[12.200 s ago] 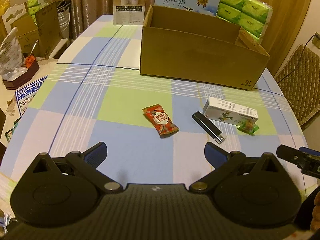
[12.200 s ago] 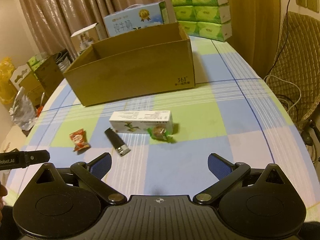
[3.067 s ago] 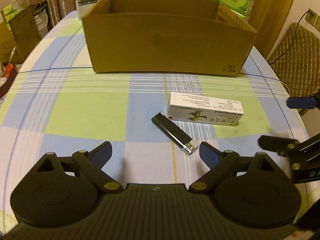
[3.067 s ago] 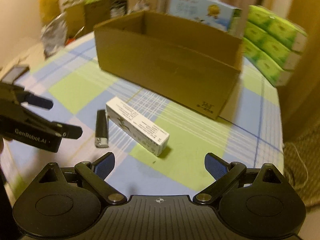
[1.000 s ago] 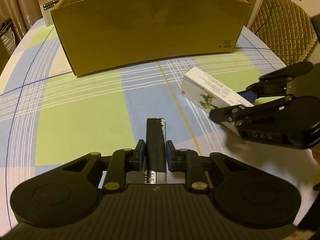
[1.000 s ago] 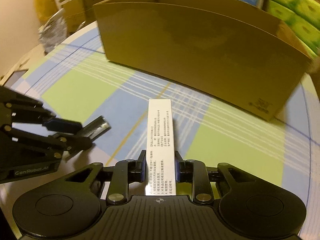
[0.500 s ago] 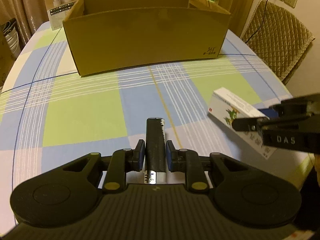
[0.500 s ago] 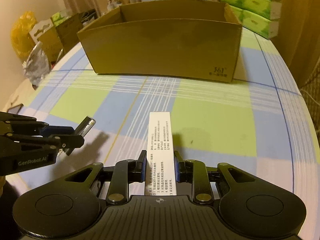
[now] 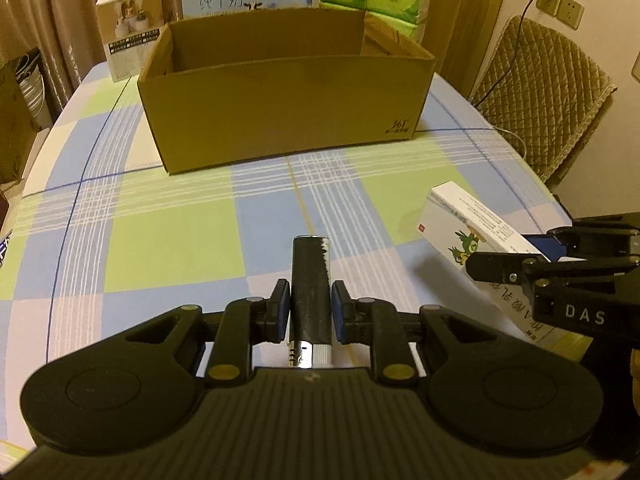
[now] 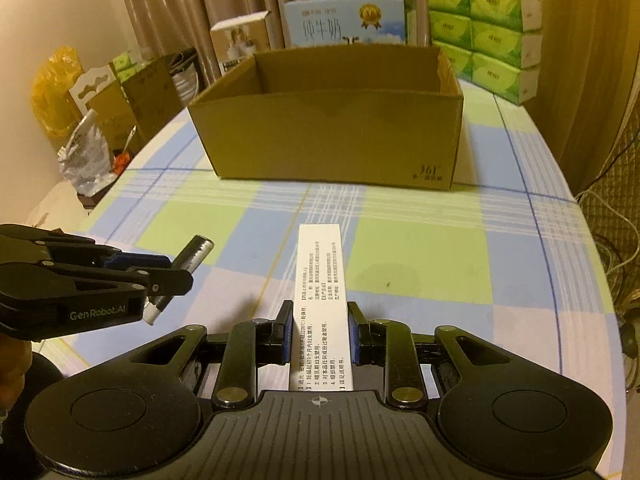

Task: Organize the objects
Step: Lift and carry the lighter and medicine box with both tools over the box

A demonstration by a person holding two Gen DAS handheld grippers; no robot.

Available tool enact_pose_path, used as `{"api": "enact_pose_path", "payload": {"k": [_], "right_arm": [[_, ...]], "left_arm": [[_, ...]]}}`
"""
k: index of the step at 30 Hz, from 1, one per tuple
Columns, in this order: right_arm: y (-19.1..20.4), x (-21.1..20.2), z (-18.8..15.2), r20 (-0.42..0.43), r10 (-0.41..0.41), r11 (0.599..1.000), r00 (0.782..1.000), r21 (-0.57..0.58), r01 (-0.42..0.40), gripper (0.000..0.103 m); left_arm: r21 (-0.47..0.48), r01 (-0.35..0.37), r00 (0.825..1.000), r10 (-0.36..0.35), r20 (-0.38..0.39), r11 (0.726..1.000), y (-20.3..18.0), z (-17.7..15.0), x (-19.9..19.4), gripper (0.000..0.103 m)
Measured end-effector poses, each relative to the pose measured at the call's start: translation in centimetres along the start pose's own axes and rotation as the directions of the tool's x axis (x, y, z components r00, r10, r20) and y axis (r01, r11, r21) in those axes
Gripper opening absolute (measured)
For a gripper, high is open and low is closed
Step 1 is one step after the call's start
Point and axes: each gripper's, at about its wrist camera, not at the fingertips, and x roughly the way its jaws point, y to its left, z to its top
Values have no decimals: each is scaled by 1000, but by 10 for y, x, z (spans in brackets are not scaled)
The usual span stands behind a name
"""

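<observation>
Lighter (image 9: 310, 285) – one, carton (image 10: 322, 300) – one, clawed

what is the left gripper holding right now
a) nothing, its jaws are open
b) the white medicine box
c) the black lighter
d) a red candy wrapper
c: in the left wrist view the left gripper has its jaws shut on the black lighter, held above the table; the white medicine box sits clamped in the right gripper.
</observation>
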Motion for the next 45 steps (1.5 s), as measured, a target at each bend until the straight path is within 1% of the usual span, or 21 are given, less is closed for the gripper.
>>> {"api": "enact_pose_path", "payload": {"k": [7,13,30,37,42,45], "right_arm": [[4,-13,3,28,-2,1000,1000,-4,2,23],[4,-18,4,35,-3,1000,999,-4,3,23],[2,-22,11,47,-10,1000,999,-11,10,23],[-5,-25,29,63,-19,1000,998,-22,20,23],[-10,-28,52,82,-18,999,996,-42,22,23],[-15,-30,71,94,0,1000,996,-28,3,23]], "left_arm": [[-3,2,1000,-2,28,1000,-5,4,-15,18],[-5,1,999,-1,44,1000,-6,4,-24,18],[-8,4,998,-4,65,1000,-5,12,-31,18],[-16,15,997,-14,73,1000,3,27,-33,18],[15,-7,995,6,95,1000,9,51,-37,18],[32,-21,994,17,110,999,14,69,-41,18]]}}
